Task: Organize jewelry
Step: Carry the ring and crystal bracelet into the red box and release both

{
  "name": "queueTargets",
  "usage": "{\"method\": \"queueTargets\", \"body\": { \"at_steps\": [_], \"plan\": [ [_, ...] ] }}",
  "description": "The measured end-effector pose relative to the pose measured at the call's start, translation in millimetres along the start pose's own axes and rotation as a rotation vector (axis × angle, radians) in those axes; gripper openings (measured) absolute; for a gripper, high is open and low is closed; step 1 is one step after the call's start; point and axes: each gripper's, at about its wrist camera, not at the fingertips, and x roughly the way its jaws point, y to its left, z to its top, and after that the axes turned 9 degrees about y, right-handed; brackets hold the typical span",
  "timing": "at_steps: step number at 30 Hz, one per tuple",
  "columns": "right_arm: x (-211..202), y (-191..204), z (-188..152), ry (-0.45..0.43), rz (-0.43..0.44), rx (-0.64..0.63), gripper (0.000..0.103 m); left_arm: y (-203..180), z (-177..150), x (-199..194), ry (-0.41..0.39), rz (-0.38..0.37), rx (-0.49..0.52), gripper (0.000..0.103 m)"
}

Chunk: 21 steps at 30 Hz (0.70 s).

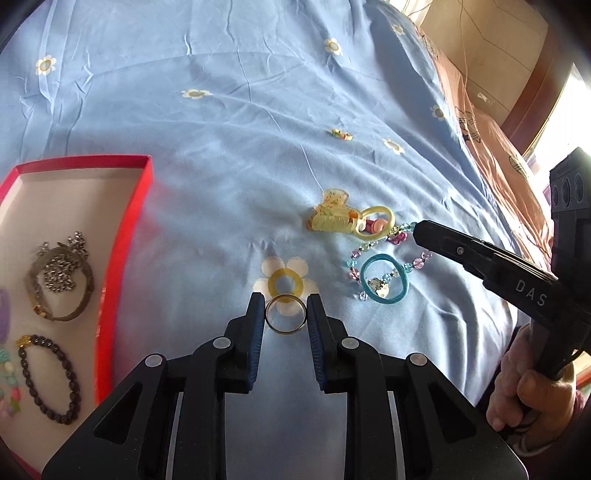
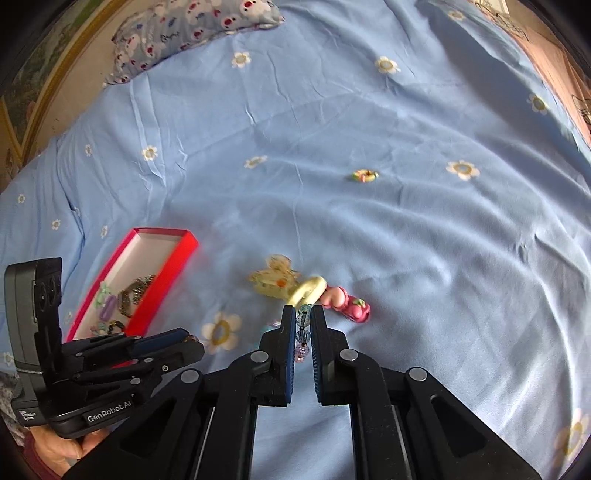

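My left gripper (image 1: 286, 308) is shut on a gold ring (image 1: 286, 316), held just above the blue bedsheet. The red jewelry box (image 1: 122, 251) lies to its left, holding a brown bracelet (image 1: 59, 284), a silver chain (image 1: 61, 275) and a dark bead bracelet (image 1: 51, 380). My right gripper (image 2: 303, 314) is shut on a crystal bead bracelet (image 2: 302, 334); that bracelet also shows in the left wrist view (image 1: 373, 245). Beside it lie a yellow hair claw (image 1: 328, 218), a yellow ring clip (image 1: 373, 221), a teal hair tie (image 1: 384, 278) and a pink clip (image 2: 347, 304).
A small colourful ring (image 2: 365, 175) lies farther out on the sheet. A patterned pillow (image 2: 192, 33) sits at the far left of the bed. A pink blanket (image 1: 495, 147) lies along the right side. The box also shows in the right wrist view (image 2: 162, 280).
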Motion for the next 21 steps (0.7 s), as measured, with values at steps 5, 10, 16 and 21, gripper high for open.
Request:
{"method": "queueTargets", "body": {
  "at_steps": [5,10,16,21],
  "plan": [
    [-19,16,2,-0.043,0.018,-0.023,0.007,8,-5,-23,-0.038,0.001,-0.021,0.021],
    [-30,32,4,-0.067,0.034,-0.049,0.007,21,-14,-44,-0.070,0.010,-0.050,0.021],
    [-34,59,2,-0.069,0.061,-0.094,0.007,43,-29,-68,-0.103,0.027,-0.099,0.021],
    [-31,85,1,-0.058,0.093,-0.143,0.007,65,-43,-82,-0.121,0.053,-0.144,0.021]
  ]
}}
